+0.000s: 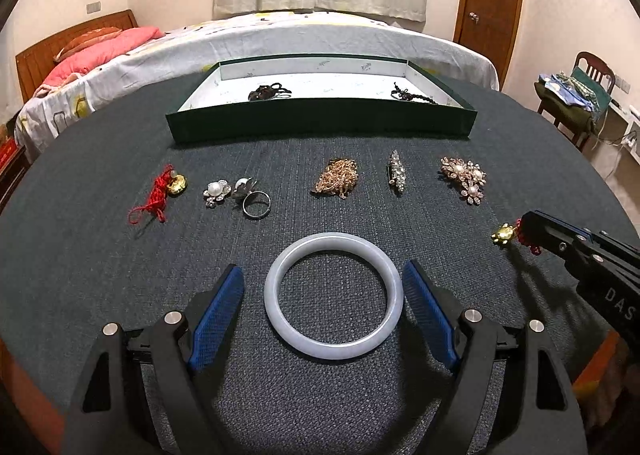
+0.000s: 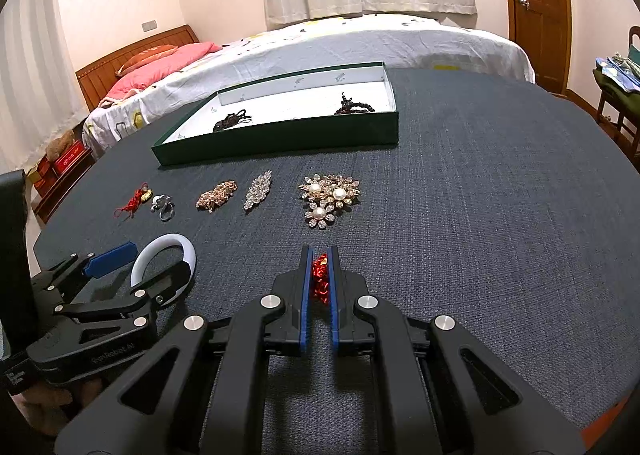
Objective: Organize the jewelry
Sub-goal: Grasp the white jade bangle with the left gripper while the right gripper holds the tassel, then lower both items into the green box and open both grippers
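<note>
A pale white bangle [image 1: 334, 351] lies flat on the dark cloth between the blue pads of my left gripper [image 1: 324, 270], which is open and leaves a gap on the left side. The right wrist view shows the same bangle [image 2: 176, 241] and left gripper [image 2: 160, 255] at lower left. My right gripper [image 2: 320, 251] is shut on a red cord [image 2: 320, 275]. The cord's gold charm [image 1: 503, 234] hangs out beyond the right gripper [image 1: 524, 231]. A green tray [image 1: 320, 123] with a white floor holds two dark beaded pieces [image 1: 268, 91].
A row lies in front of the tray: another red cord with a gold charm [image 1: 160, 195], pearl pieces and a ring [image 1: 236, 193], a gold chain [image 1: 336, 177], a crystal brooch [image 1: 396, 171] and pearl flower brooches [image 1: 466, 177]. A bed [image 1: 280, 35] stands behind the table.
</note>
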A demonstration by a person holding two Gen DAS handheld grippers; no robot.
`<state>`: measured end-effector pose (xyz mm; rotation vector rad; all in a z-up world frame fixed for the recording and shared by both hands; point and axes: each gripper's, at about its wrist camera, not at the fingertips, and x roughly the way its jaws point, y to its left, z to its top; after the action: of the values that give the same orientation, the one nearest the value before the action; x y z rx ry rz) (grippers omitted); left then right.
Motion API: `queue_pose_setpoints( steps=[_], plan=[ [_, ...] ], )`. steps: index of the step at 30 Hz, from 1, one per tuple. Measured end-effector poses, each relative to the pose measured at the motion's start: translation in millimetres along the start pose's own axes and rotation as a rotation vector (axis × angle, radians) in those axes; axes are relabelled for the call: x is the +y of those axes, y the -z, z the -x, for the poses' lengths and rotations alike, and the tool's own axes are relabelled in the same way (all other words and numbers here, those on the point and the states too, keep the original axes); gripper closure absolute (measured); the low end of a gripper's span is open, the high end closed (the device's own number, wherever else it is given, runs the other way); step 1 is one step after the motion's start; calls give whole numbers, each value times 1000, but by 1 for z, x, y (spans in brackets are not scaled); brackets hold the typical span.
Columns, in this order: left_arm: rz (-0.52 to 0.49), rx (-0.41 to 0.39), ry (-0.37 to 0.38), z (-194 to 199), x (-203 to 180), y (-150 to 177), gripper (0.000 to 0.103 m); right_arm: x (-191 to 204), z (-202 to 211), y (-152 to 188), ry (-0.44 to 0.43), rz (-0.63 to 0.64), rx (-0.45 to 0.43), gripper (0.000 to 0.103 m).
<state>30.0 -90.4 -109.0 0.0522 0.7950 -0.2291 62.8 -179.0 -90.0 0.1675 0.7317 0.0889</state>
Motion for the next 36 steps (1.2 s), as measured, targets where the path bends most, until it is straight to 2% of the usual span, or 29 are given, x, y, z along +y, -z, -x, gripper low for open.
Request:
queue_pose_setpoints(
  steps=[3, 14, 26, 36],
  plan=[
    [-17, -6, 27, 1, -2, 0, 35, 0, 0, 0, 0, 0, 0, 95],
    [-37, -22, 8, 7, -1, -2, 35, 2, 1, 0, -2, 4, -9, 95],
    [-66, -147, -20, 36, -1, -25, 35, 7, 20, -11, -16, 6, -82, 95],
    [-36, -204, -16, 47, 11, -58, 35, 8, 36, -43, -31, -2, -163, 96]
  ],
)
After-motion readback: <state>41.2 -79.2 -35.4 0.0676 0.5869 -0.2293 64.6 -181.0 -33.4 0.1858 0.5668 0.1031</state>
